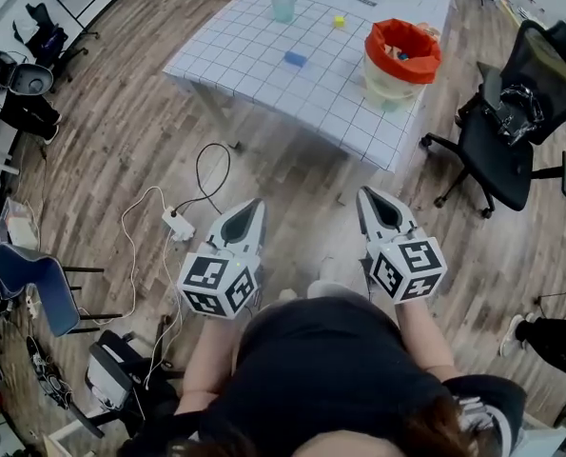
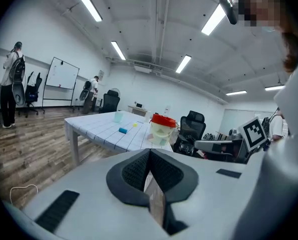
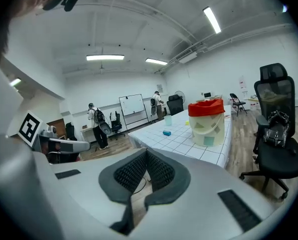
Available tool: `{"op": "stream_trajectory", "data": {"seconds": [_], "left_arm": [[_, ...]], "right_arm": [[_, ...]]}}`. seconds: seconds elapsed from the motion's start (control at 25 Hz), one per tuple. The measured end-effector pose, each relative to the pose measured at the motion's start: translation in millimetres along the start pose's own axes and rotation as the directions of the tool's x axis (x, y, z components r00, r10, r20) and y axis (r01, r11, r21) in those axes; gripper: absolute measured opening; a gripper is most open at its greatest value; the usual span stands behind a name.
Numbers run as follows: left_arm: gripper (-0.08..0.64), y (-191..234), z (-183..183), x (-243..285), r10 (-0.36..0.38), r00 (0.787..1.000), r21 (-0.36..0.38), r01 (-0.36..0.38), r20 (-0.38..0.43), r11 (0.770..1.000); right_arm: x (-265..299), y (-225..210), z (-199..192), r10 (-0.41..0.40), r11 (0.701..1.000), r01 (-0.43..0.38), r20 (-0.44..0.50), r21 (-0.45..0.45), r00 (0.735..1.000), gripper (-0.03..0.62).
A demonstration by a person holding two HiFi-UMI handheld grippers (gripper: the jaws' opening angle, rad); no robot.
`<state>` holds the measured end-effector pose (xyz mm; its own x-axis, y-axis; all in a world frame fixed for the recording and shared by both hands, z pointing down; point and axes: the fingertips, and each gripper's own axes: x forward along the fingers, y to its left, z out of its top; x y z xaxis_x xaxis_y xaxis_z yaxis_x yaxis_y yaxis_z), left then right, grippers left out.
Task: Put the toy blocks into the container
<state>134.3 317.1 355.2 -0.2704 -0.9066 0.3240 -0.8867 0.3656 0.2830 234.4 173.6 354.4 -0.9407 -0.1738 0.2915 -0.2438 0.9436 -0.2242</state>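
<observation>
Blue block (image 1: 295, 59) sits out on the gridded table (image 1: 235, 55), upper middle of the head view, all alone on its square. Yellow block (image 1: 339, 21) is further up and to the right, well apart from it. The container (image 1: 401, 60), pale tub with a red rim, stands near the table's right edge, upper right of centre, and something blue shows inside it. A clear teal cup (image 1: 283, 6) is at the top of the frame, left of the yellow block.

Down at the lower half, both tools hang over the wooden floor (image 1: 121, 131), well short of the table. Left gripper (image 1: 256, 204), jaws pressed together with nothing between them; its own view looks across at the container (image 2: 161, 129). Right gripper (image 1: 366, 194), jaws likewise closed tight and empty, and its view has the container (image 3: 206, 121) right of centre.

A black office chair (image 1: 511, 131) stands at the right edge, and a white power strip (image 1: 178, 225) lies on the floor left of the left gripper.
</observation>
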Motion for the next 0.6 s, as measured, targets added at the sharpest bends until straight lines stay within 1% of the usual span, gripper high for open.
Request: {"op": "stream_trajectory", "data": {"seconds": [0.24,0.36,0.52,0.6], "left_arm": [[0.025,-8.9,10.6,33.1,-0.005,1.0,0.031,0.005,0.007,1.0],[0.025,-15.2,14.8,47.1,-0.008,1.0,0.013,0.008,0.013,1.0],[0.025,-26.0,16.2,64.1,-0.011,1.0,-0.034,0.012,0.021,0.999],[0.025,-33.8,17.9,73.3,-0.012,1.0,-0.042,0.013,0.024,0.999]], "right_arm": [[16.0,-27.7,8.0,0.026,1.0,-0.026,-0.012,-0.002,1.0,0.015],[20.2,-39.6,9.5,0.045,0.999,-0.045,-0.026,-0.001,0.999,0.015],[23.8,-51.8,9.1,0.094,0.996,-0.094,-0.045,-0.004,0.995,0.015],[26.0,-56.6,8.0,0.119,0.993,-0.119,-0.053,-0.005,0.992,0.015]]}}
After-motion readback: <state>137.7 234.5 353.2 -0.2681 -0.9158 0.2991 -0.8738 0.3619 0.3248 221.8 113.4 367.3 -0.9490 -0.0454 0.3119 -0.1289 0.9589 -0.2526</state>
